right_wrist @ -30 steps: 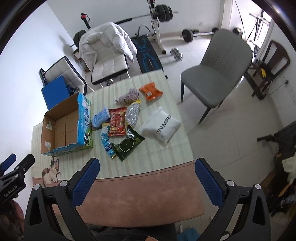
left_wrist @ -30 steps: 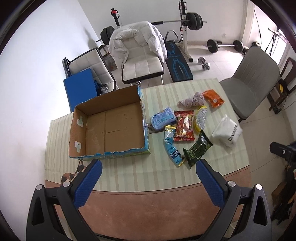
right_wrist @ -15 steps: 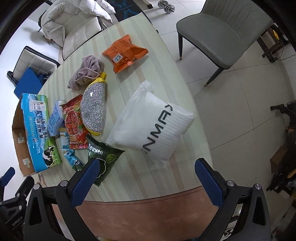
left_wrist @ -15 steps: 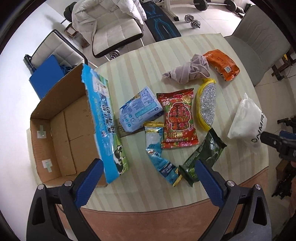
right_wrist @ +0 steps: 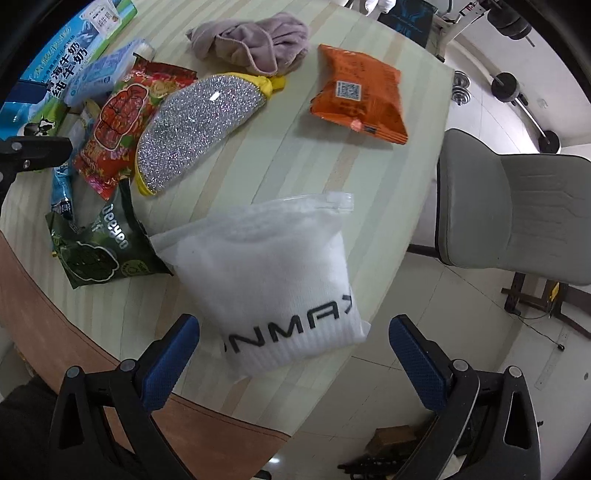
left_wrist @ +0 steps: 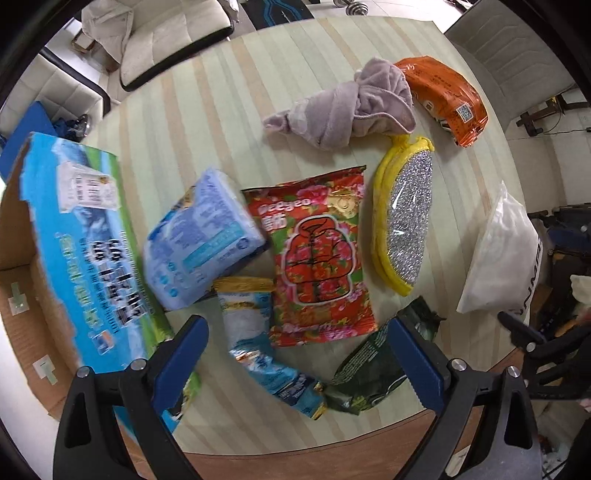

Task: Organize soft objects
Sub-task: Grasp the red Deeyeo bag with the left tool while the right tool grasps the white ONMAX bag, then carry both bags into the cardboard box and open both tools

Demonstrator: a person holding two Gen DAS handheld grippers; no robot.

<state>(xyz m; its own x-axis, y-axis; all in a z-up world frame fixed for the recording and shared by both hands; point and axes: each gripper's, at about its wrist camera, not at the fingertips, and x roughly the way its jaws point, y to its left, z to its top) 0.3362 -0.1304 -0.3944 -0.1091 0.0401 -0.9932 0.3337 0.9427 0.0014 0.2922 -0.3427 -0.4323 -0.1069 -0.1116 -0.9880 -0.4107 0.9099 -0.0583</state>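
Soft packs lie on a striped table [left_wrist: 207, 110]. In the left wrist view I see a red floral pack [left_wrist: 317, 254], a pale blue tissue pack [left_wrist: 199, 240], a blue sachet [left_wrist: 266, 347], a green pack [left_wrist: 373, 369], a glittery yellow-edged pouch [left_wrist: 406, 218], a mauve cloth [left_wrist: 343, 107] and an orange pack [left_wrist: 443, 96]. My left gripper [left_wrist: 299, 354] is open above the red pack and sachet. My right gripper [right_wrist: 295, 350] is open over a white bagged garment [right_wrist: 273, 280], empty.
An open cardboard milk box [left_wrist: 74, 251] stands at the table's left. A grey chair [right_wrist: 517, 210] is beside the table's right edge. The brown table rim [right_wrist: 55, 314] runs near me. A white armchair [left_wrist: 166, 33] and weights stand beyond.
Both grippers have dropped down and forward toward the table. The left closed in on the packs beside the box; the right closed in on the white bagged garment. Both stayed open.
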